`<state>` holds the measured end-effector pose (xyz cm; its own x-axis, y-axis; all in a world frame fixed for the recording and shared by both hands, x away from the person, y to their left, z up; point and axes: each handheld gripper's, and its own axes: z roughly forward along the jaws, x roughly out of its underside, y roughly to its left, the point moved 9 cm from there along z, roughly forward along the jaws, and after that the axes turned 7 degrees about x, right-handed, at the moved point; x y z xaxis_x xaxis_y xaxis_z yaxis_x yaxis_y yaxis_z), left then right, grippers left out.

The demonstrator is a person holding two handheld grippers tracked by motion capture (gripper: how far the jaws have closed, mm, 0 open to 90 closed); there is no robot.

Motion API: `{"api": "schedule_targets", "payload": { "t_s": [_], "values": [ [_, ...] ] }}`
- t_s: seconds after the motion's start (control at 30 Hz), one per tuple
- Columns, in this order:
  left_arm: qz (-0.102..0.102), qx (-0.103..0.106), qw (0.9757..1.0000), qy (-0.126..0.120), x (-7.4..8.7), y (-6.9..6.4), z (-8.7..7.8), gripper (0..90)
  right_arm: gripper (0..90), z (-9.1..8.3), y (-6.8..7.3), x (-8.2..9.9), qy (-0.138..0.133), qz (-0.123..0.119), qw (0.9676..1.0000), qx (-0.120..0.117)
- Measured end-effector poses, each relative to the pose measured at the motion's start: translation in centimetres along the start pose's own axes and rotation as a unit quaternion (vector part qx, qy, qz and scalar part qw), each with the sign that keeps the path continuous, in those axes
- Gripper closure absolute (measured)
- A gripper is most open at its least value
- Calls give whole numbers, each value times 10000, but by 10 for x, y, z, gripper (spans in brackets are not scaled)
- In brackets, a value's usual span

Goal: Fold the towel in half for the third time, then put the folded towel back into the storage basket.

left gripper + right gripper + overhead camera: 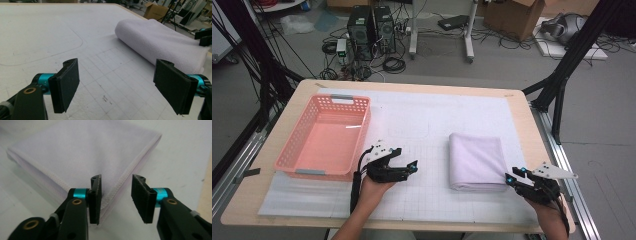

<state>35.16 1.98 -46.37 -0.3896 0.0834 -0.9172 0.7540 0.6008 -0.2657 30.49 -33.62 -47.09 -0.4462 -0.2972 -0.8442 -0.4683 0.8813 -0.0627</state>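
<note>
A folded white towel point(477, 161) lies flat on the surface point(422, 125), its near corner just ahead of the right gripper point(116, 195), whose jaws stand parted with nothing between them. The left gripper point(117, 86), jaws spread wide and empty over bare gridded matting, sits well apart from the towel, which lies off to its right. A pink basket point(287, 155) rests just to its left.

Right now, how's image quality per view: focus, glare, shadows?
High view: sharp, even light, soft shadows under the basket and towel, no glare. Left gripper view: jaws and grid mat crisp, far background slightly soft, towel bright but not blown out. Right gripper view: jaws sharp, towel hazy and washed out toward its far edge.
</note>
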Motion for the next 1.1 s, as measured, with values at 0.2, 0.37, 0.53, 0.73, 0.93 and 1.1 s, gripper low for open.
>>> {"api": "schedule_targets", "payload": {
  "t_s": [0.2,0.37,0.53,0.73,0.93,1.1],
  "values": [
    [166,160,9996,-187,-4,-1,-1,197,411,-9,-12,-6,-217,162,9994,238],
    [363,164,9990,-216,-5,-5,1,197,367,-23,-27,-5,-373,333,9978,436],
    [187,2,9998,-85,-2,-1,2,197,276,-23,-32,-6,-382,348,9971,568],
    [111,-69,9998,-141,-2,2,-1,194,218,-18,-31,-4,-372,220,9974,572],
    [95,-61,9999,-128,-1,3,0,195,196,-16,-29,-4,-364,157,9978,539],
    [88,-50,9999,-97,0,3,2,196,191,-15,-31,-2,-347,205,9976,568]
  ]
}}
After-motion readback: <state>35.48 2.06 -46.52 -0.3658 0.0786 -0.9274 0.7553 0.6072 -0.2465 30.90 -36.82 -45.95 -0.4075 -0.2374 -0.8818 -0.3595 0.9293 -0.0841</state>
